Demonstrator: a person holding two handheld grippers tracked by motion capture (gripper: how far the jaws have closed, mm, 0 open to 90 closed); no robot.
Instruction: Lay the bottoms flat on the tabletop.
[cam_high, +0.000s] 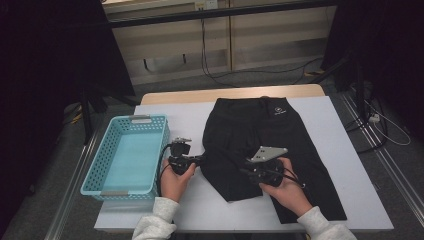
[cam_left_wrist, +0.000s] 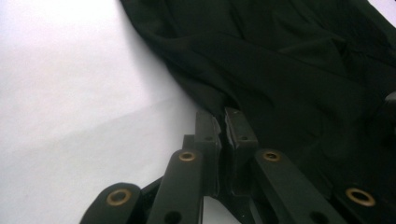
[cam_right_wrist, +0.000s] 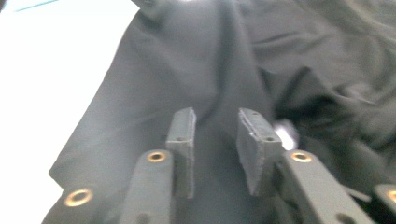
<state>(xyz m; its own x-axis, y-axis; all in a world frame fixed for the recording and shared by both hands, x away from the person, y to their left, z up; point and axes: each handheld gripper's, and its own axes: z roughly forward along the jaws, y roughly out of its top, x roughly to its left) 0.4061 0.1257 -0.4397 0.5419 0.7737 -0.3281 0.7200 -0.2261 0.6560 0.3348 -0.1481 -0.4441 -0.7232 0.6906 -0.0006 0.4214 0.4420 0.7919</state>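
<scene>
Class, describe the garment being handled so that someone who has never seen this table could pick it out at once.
Start at the white table; the black shorts lie spread across its middle, to the right of the turquoise basket. They are the one dark cloth item there, with a small white logo near the waistband. The left gripper pinches their edge.

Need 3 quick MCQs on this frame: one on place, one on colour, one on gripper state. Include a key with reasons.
1. Where is the basket relative to the black shorts?
A. to their left
B. on top of them
C. to their right

2. What colour is the basket?
A. red
B. light blue
C. yellow

3. How do the left gripper's jaws stand?
A. wide open above the table
B. shut on the basket rim
C. shut on the shorts' edge

Key: 1 A, the high view shows it beside the shorts at the left of the white table. 2 B, its mesh walls are light blue. 3 C, the left gripper view shows the pads pressed together on black fabric.
</scene>
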